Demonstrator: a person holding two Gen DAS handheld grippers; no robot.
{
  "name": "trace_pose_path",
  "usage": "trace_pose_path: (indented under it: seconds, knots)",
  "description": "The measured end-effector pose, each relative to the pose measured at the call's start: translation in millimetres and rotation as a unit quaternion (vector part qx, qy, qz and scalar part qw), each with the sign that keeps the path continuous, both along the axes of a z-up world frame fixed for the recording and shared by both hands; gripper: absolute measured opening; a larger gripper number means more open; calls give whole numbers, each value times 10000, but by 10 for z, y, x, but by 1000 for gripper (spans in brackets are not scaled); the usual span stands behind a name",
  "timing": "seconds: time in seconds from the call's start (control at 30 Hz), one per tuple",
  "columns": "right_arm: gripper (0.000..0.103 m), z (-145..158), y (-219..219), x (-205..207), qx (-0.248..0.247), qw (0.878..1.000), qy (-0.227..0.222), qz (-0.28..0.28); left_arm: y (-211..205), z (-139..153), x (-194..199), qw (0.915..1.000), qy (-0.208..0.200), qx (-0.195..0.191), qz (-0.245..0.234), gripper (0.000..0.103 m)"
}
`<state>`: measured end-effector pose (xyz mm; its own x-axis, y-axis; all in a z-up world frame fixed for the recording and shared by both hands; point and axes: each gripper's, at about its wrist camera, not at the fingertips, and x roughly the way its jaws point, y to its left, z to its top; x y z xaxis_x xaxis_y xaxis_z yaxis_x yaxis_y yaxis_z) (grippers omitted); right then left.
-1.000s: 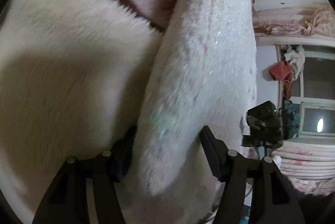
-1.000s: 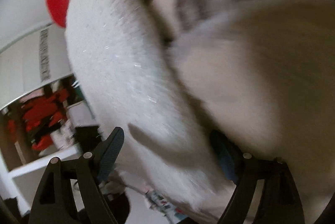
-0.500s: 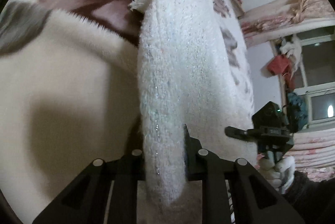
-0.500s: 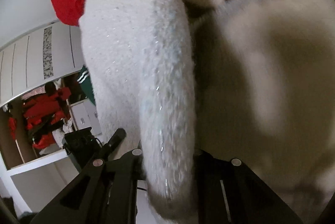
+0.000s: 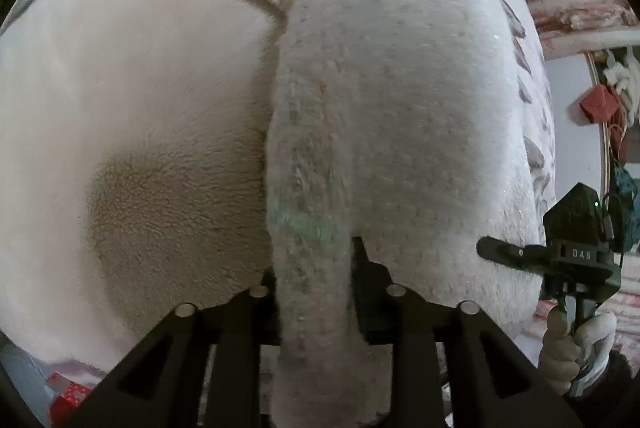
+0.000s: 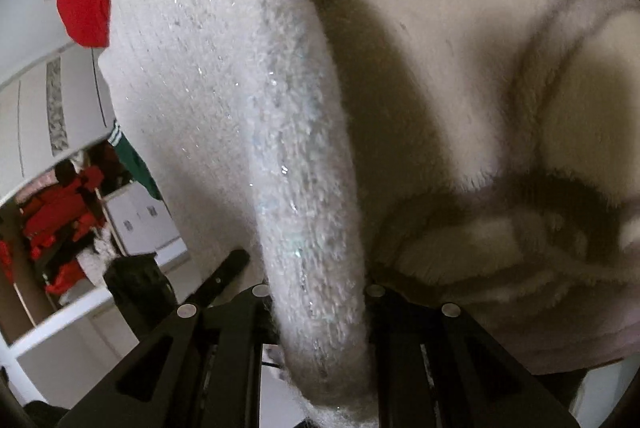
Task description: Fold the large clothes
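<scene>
1. Change since ~1 s back: both grippers were wide apart around the sweater [image 5: 400,100]; by the half-sec mark they had clamped. Now same clamp, cams nearer the fabric, less blur.
2. Means: grasp phase looks done, both ends secured. Judge next = lift/carry edge over for a fold. Fold itself not yet visible.
3. L gripper [image 5: 314,284]: jaws nearly closed, pinching a thick bunched edge of sweater; knit bulges above and hangs below the fingers [image 5: 362,260].
4. R gripper [image 6: 320,292]: same, narrow gap, squeezing a rolled edge of sweater [image 6: 248,100], sparkly white knit.
5. R gripper also seen from L cam [image 5: 568,256], just beside the sweater's far edge, gloved hand [image 5: 576,344] on its handle.
6. Sweater location: strung between the two grippers, over a plush cream/brown blanket [image 5: 120,88]; can't tell if touching it.
7. Risk: bulky knit may slip from a pinch this shallow.
</scene>
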<state>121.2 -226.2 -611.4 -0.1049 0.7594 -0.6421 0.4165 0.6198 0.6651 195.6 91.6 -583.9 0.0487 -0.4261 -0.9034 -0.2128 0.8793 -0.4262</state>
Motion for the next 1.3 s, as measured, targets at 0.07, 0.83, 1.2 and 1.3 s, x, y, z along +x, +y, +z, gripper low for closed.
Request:
trace_pose_path:
  seconds: [0.07, 0.83, 1.2, 1.3]
  knots:
    - [16, -28, 45, 22, 30, 10000, 78, 51, 63, -58, 13, 9998, 113, -136, 22, 37]
    - [16, 526, 389, 147, 895, 9958, -32, -180, 319, 874, 250, 9868, -426, -1489, 468, 14]
    - [16, 1266, 405, 1784, 1380, 9821, -367, -1229, 459, 852, 1973, 9500, -234, -2642, 1645, 16]
    - [17, 1128, 433, 2371, 1271, 9823, -68, -1377, 629, 518, 2346, 9335, 281, -2984, 1969, 19]
